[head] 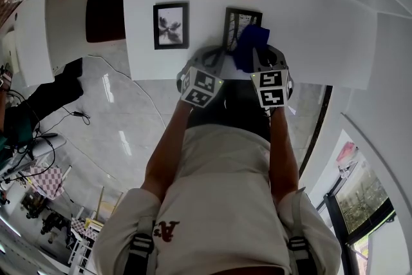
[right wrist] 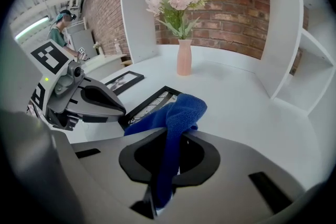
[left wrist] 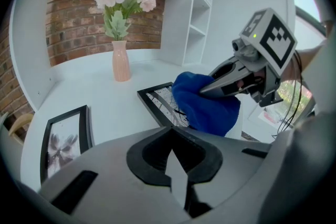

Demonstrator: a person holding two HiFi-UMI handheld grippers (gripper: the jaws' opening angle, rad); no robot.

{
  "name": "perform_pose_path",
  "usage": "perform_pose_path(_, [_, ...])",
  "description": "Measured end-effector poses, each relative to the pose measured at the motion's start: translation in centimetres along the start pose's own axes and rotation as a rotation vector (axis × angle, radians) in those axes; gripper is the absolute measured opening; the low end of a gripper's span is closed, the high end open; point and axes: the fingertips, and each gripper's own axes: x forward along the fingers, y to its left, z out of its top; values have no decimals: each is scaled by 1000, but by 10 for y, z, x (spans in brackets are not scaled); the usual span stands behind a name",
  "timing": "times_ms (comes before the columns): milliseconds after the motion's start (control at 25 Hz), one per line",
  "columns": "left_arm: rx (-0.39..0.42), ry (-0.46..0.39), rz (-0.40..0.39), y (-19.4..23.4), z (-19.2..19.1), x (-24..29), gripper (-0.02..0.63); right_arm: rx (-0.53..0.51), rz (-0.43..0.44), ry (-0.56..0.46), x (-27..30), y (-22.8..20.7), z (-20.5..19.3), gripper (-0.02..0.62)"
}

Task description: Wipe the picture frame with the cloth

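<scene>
Right tool (right wrist: 176, 136): clamped on blue cloth (right wrist: 184, 110), over picture frame (left wrist: 157, 99) near table (right wrist: 236, 97) front edge. Left tool (left wrist: 176, 165): closed, empty. Risk: unbraced frame sliding off when wiped.

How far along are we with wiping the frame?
Done: the blue cloth is clamped in the right gripper. In hand: it sits over one end of the right-hand picture frame; whether it actually touches, I cannot confirm. The left gripper is shut, empty, alongside. Left: wiping across the frame's uncovered part.
</scene>
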Motion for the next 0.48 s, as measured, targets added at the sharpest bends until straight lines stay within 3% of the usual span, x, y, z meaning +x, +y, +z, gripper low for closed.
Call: perform_pose_path(480, [6,-4,-9,0,0,0,0,32,-111,13,-28,-40,-6,28])
